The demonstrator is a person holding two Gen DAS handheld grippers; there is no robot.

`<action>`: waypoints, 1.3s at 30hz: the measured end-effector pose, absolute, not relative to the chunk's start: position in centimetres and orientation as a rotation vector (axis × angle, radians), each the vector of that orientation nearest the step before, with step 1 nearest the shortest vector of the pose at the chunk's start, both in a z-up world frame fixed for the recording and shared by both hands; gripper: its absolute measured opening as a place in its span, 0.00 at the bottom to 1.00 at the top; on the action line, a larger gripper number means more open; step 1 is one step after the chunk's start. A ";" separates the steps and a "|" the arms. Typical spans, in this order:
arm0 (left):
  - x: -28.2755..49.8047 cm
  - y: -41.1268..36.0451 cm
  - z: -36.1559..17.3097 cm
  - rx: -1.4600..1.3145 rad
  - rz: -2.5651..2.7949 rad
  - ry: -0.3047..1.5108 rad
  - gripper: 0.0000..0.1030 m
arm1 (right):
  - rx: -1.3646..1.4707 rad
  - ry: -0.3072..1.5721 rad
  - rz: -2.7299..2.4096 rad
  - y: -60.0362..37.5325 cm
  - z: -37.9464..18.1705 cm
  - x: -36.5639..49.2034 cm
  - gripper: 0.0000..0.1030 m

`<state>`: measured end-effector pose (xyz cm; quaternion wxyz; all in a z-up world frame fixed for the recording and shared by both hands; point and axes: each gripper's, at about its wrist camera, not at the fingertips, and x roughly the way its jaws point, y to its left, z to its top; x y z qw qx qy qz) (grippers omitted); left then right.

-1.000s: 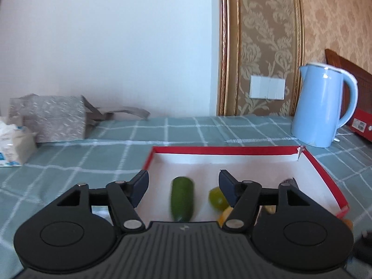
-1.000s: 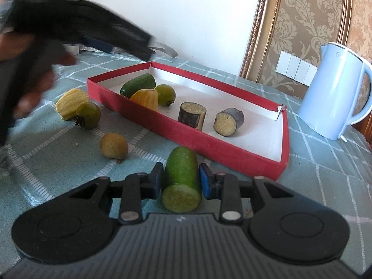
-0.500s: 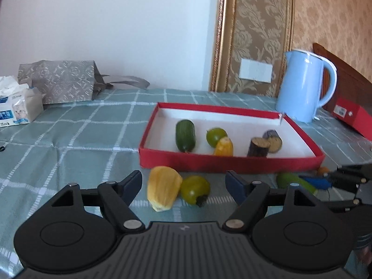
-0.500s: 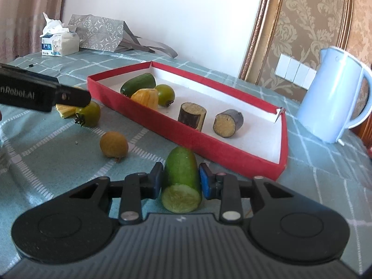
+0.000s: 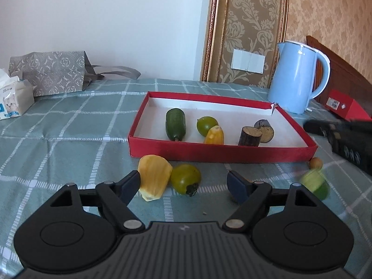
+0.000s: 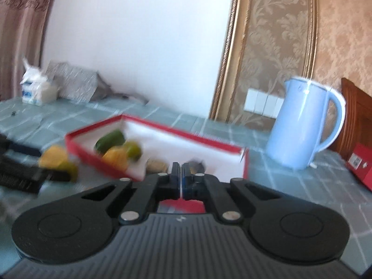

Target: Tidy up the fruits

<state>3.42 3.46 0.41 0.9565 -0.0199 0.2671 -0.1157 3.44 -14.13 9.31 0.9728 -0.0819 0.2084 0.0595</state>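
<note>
Both wrist cams face red tray [image 5: 223,153] [image 6: 76,144], low & close

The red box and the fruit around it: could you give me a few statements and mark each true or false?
1. The red box holds five pieces. True.
2. The kettle stands inside the box. False: it stands on the table behind it.
3. The yellow piece in front of the box touches a green tomato. True.
4. The right gripper holds a cucumber. False: its fingers are shut on nothing.
5. The left gripper grips the tomato. False: its fingers are opening, wide of it.
</note>
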 end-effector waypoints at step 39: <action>3.2 3.3 0.4 -0.041 -0.253 0.544 0.80 | -0.088 0.760 0.316 -15.7 5.3 3.4 0.69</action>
